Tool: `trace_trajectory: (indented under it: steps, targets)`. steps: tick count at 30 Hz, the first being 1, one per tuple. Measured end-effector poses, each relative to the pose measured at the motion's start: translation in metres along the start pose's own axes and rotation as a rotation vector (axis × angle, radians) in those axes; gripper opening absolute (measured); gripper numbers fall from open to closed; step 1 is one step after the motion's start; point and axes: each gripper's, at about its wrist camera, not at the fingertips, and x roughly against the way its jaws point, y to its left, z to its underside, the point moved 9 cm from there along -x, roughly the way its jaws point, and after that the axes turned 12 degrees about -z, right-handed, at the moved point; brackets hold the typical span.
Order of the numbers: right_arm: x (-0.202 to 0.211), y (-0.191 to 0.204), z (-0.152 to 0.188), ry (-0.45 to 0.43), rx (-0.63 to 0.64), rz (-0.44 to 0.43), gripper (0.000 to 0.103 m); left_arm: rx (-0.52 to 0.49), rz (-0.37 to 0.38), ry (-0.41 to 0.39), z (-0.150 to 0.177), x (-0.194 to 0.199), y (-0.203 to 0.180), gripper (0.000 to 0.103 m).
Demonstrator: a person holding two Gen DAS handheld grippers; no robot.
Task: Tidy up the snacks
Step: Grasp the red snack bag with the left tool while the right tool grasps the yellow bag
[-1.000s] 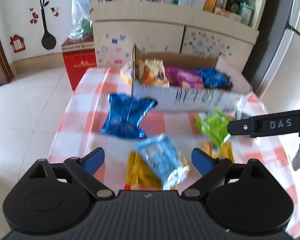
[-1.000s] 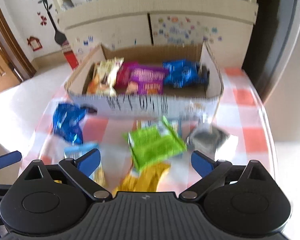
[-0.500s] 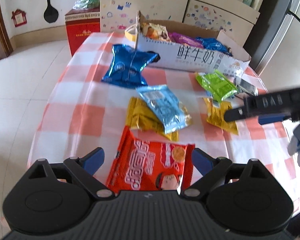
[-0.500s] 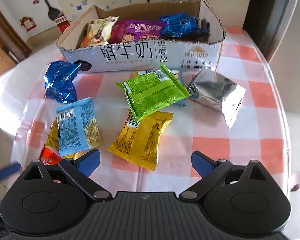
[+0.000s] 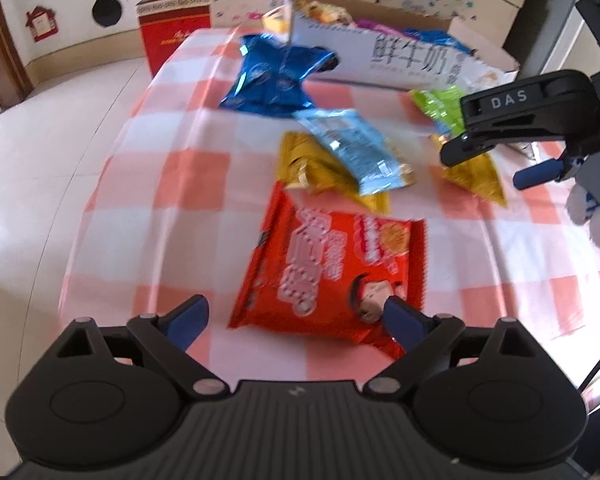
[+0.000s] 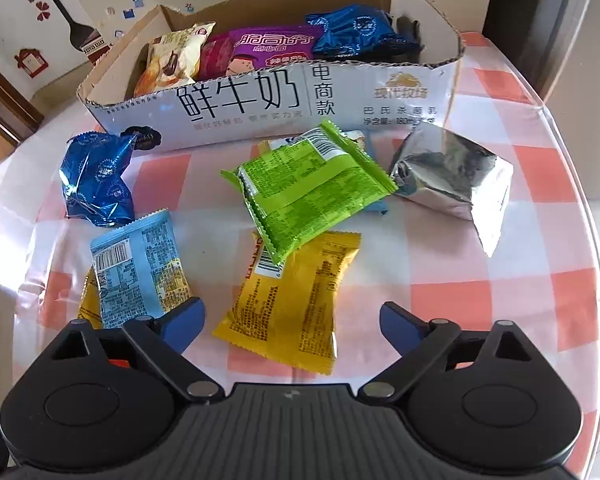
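A red snack packet [image 5: 332, 276] lies on the checked tablecloth between the fingers of my left gripper [image 5: 296, 316]. Those jaws are opening, and the pads do not press on it. My right gripper [image 6: 292, 314] hangs over a yellow packet [image 6: 296, 300] that lies between its closing jaws, untouched. Further off lie a green packet [image 6: 308, 188], a silver one [image 6: 452, 176], a dark blue one [image 6: 96, 180] and a light blue one [image 6: 136, 264]. The cardboard box [image 6: 260, 112] behind them holds several packets. In the left wrist view, the right gripper [image 5: 484, 168] reaches in from the right.
The table's rounded edge [image 6: 580, 200] runs close on the right, with tiled floor [image 5: 40, 152] on the left. A red carton [image 5: 172, 36] stands on the floor beyond the table. A gloved hand [image 5: 596, 208] holds the right gripper. Cabinets line the back wall.
Both grippers have sunk toward the table and tilted downward. The red packet has come between the left fingers, the yellow one between the right fingers. The right jaws have narrowed a little.
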Motion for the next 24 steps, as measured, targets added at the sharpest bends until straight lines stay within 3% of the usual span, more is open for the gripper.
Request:
trace_trajectory:
  steps: [6,8,12,18,24]
  targets:
    - [-0.005,0.001,0.0,-0.005,0.036,0.029,0.076,0.062,-0.041,0.023,0.009,-0.003,0.029,0.099]
    - [-0.003,0.003,0.002,-0.004,0.053,0.014,0.068,0.089,-0.079,0.02,0.008,-0.003,0.042,0.099]
    - [-0.003,0.008,0.01,0.019,0.095,-0.005,0.066,0.15,-0.196,-0.015,0.003,0.004,0.067,0.097]
    - [-0.001,0.025,0.027,0.074,0.193,-0.057,0.064,0.202,-0.085,-0.059,-0.014,0.016,0.05,0.097]
    - [0.0,0.034,0.033,0.092,0.26,-0.062,0.064,0.258,-0.096,-0.028,-0.025,-0.001,0.037,0.097]
